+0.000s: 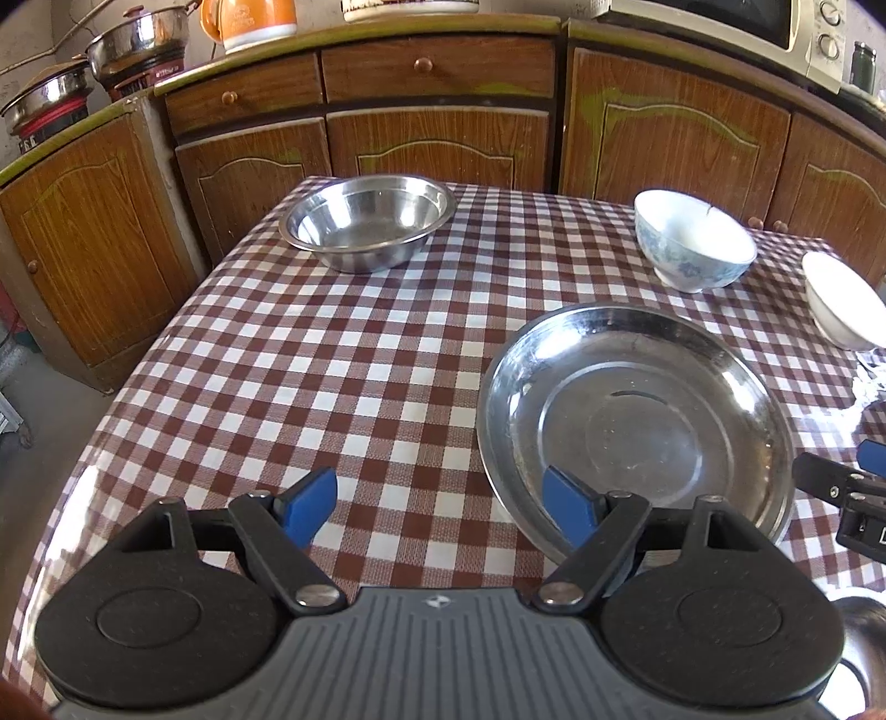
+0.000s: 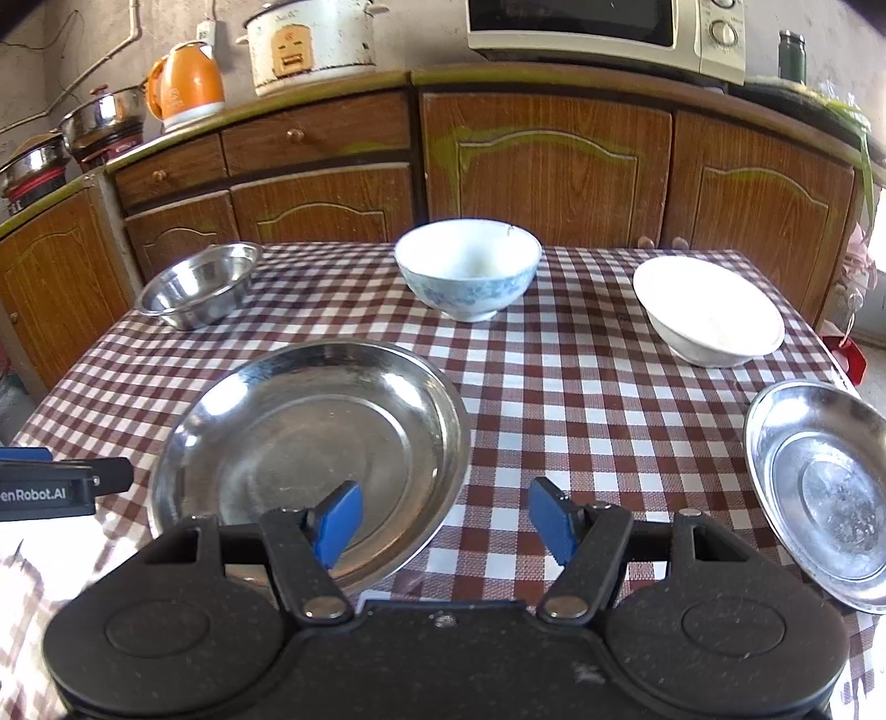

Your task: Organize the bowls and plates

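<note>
A large steel plate (image 1: 637,421) (image 2: 310,443) lies on the checkered table near the front. A steel bowl (image 1: 368,221) (image 2: 202,285) sits at the far left. A blue-patterned white bowl (image 1: 692,241) (image 2: 468,268) stands at the far middle, a plain white bowl (image 1: 844,302) (image 2: 711,315) to its right. A smaller steel plate (image 2: 825,498) lies at the right edge. My left gripper (image 1: 440,507) is open and empty, just left of the large plate. My right gripper (image 2: 446,518) is open and empty over the large plate's right rim.
The table (image 1: 332,360) stands before wooden cabinets (image 2: 548,177). On the counter are an orange kettle (image 2: 185,83), a rice cooker (image 2: 310,44), a microwave (image 2: 603,33) and steel pots (image 2: 102,119). A white cloth (image 2: 33,559) lies at the front left.
</note>
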